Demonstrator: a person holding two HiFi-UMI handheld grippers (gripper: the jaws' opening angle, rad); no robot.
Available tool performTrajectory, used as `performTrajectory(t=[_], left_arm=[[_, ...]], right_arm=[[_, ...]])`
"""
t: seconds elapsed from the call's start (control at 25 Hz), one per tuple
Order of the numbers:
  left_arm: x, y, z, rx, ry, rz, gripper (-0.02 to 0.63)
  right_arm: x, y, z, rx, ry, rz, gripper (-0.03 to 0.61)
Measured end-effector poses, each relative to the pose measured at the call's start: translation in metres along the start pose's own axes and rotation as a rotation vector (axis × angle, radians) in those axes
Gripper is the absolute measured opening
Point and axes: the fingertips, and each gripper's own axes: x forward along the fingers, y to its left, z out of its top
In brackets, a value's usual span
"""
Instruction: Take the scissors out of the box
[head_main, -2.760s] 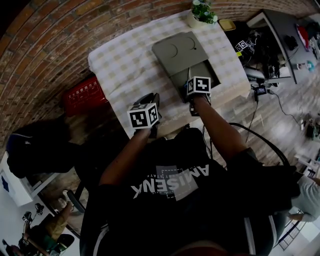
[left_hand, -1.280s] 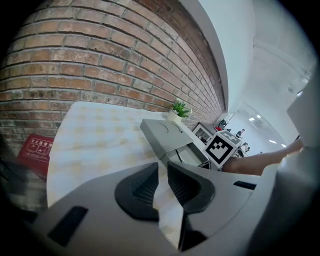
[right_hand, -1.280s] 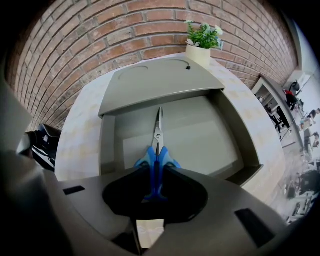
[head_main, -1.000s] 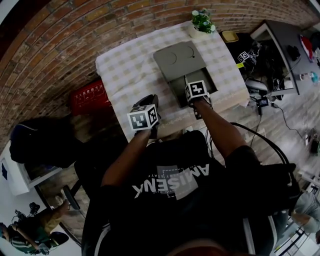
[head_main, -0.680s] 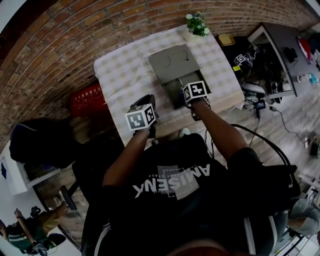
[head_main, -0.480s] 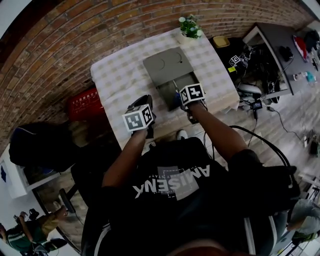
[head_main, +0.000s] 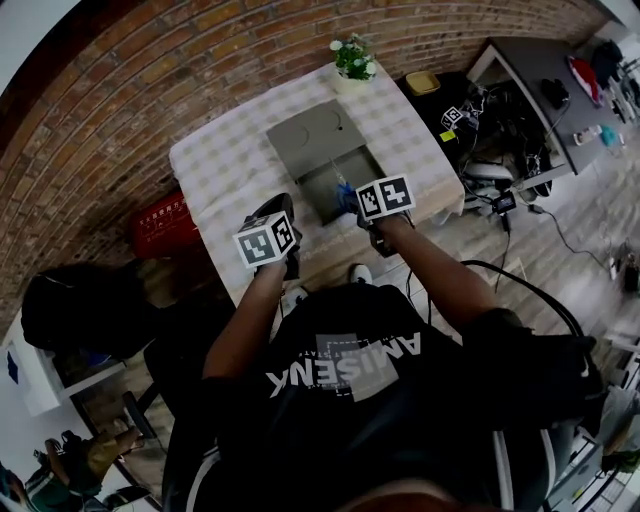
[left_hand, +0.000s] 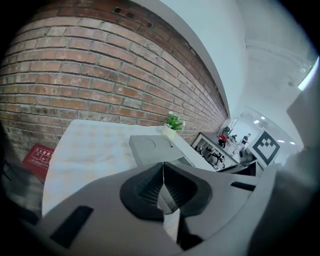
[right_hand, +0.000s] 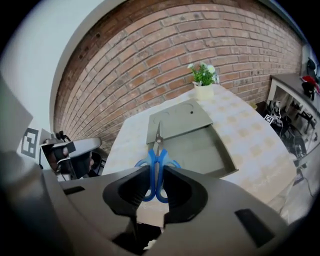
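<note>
Where the person's (head_main: 350, 400) two arms reach forward over the near edge of the table (head_main: 215, 165), each hand carries a gripper topped with a marker cube. The left gripper (left_hand: 162, 186) hangs over the near left part of the checked cloth (left_hand: 95, 145), its two pads pressed flat together along a thin seam with nothing between them. The right gripper (right_hand: 153, 176), just to its right, tilts downward and pinches the scissors (right_hand: 158, 152): the pads clamp the blue handle loops from both sides, and the closed metal blades stick out past the jaws, pointing away from the person. Held this way, the scissors hang in the air over the near end of the grey box (right_hand: 205, 150), not resting on it. That box lies on the cloth towards the table's far right side; its nearer half is an open tray, while a flat lid (right_hand: 177, 120) with two faint ring marks covers the farther half. Beyond the box, at the table's far edge, stands a small potted plant (right_hand: 204, 80) with white flowers. A red crate (head_main: 165, 215) sits on the floor to the left of the table, a cluttered desk (head_main: 540, 70) stands off to the right, and a brick wall (right_hand: 150, 50) closes the scene behind.
</note>
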Motion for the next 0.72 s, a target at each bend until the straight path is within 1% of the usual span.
performTrajectory(t=[0.12,0.28,0.56,0.72], left_arm=[[-0.002,-0.006,0.007,0.002,-0.027,-0.021,0.014],[-0.007,-0.013,0.024,0.0,-0.07,-0.05,0.014],[-0.027,-0.027,0.067,0.09,-0.178,-0.059,0.014],[-0.04,-0.037,0.091,0.144,-0.236,-0.064,0.012]], right_arm=[[-0.02,0.006,0.017,-0.04,-0.07,0.007,0.115],[-0.049,0.011,0.044,-0.045,-0.165,0.027,0.115],[-0.105,0.027,0.091,-0.193,-0.353,0.026,0.115],[-0.131,0.033,0.109,-0.255,-0.429,0.009,0.115]])
